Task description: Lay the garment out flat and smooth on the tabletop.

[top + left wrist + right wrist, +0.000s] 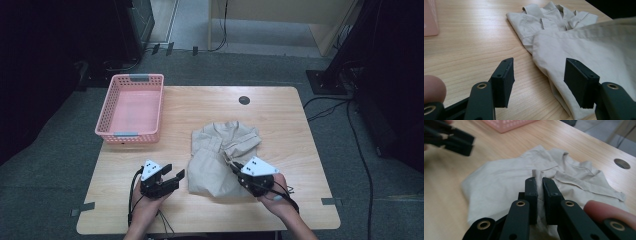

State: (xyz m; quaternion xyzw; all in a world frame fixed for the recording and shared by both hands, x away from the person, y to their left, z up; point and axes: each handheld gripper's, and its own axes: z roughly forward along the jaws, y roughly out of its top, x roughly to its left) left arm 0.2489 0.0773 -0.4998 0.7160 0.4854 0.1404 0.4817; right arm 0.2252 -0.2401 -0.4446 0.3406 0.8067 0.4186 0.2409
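Observation:
A beige shirt lies crumpled in the middle of the wooden table, collar toward the far side. My right gripper is shut on a fold of the shirt, which sticks up between its pads and is lifted a little. My left gripper stands open just left of the shirt's near edge, with nothing between its fingers. In the left gripper view the shirt spreads ahead and to the right, its edge close to the right finger.
A pink plastic basket stands empty at the table's far left. A round cable hole sits near the far edge. Bare wood stretches between the basket and the shirt.

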